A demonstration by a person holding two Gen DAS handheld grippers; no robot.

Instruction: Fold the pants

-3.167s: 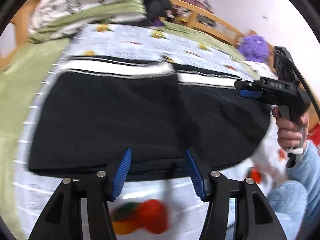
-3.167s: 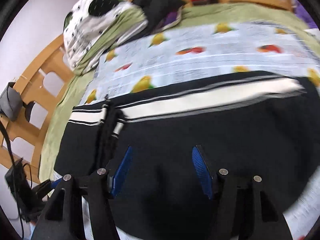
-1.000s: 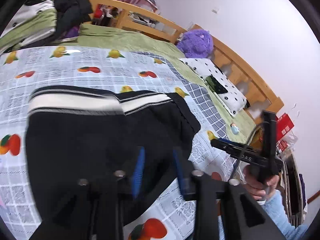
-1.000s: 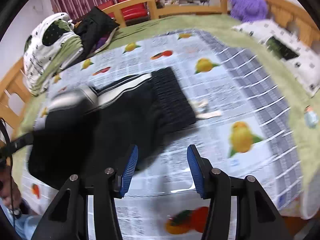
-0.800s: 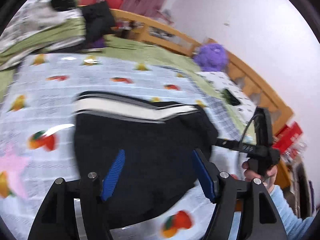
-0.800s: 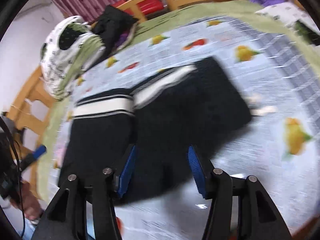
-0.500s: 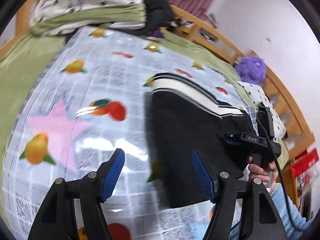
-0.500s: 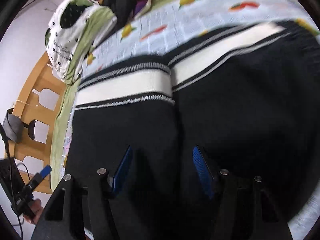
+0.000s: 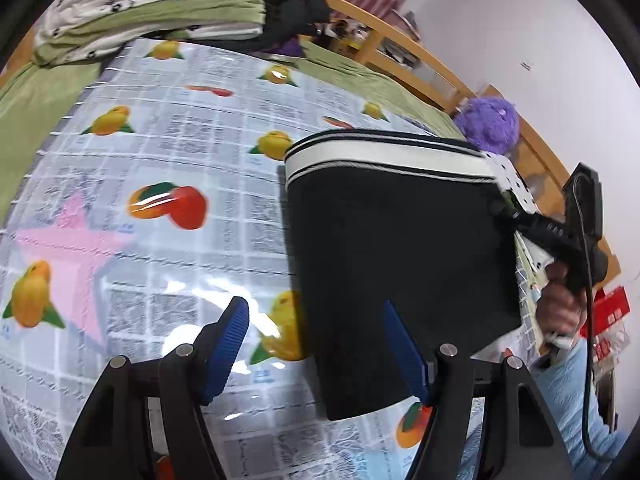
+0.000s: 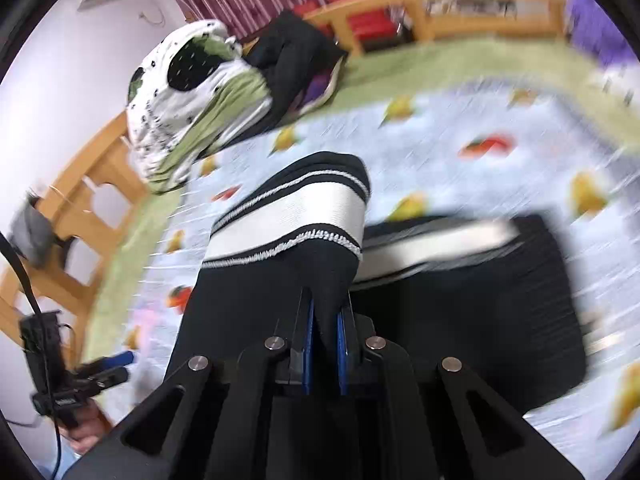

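- Pants [image 9: 400, 240]: black, with a white waistband stripe; folded into a compact block lying on the bed's printed sheet [image 9: 200, 152], right of centre in the left wrist view. In the right wrist view one layer is lifted off the rest.
- Right gripper [image 10: 323, 336]: blue pads pressed together, pinching a raised fold of the black fabric; the white stripe hangs just beyond the pads.
- Left gripper [image 9: 316, 344]: jaws spread, nothing between the pads; the right pad overlaps the near left edge of the pants, contact unclear.
- Bedding pile [image 9: 152, 4]: green and white, far left.
- Purple plush toy [image 9: 490, 122]: far right, by the wooden bed frame [image 9: 400, 46].
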